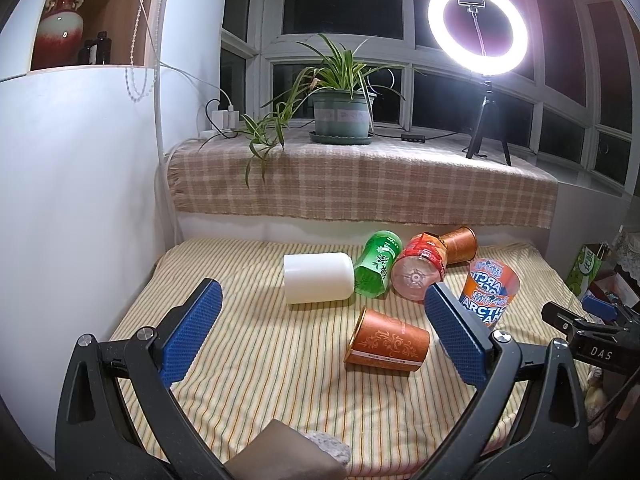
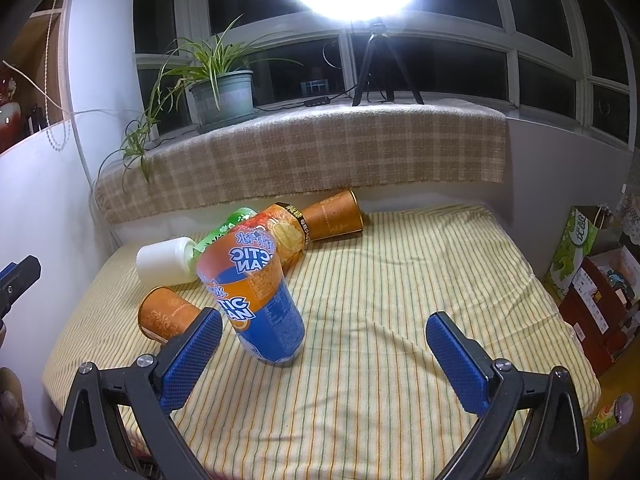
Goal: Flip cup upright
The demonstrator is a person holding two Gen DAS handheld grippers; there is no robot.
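Note:
Several cups lie on a striped cloth [image 1: 280,380]. A white cup [image 1: 318,278] lies on its side, next to a green cup [image 1: 378,268] and a red-orange cup [image 1: 420,272]. A brown cup [image 1: 386,346] lies on its side between my left gripper's [image 1: 324,312] open, empty jaws. Another brown cup [image 1: 460,245] lies at the back. An orange-and-blue printed cup [image 2: 256,296] stands mouth-down, tilted, just ahead of my right gripper [image 2: 324,344], which is open and empty; it also shows in the left wrist view [image 1: 490,294].
A checked cloth covers the window ledge [image 1: 360,176], which holds a potted plant [image 1: 340,112] and a ring light on a tripod [image 1: 478,36]. A white wall [image 1: 80,200] stands at the left. Boxes [image 2: 600,280] sit off the right edge.

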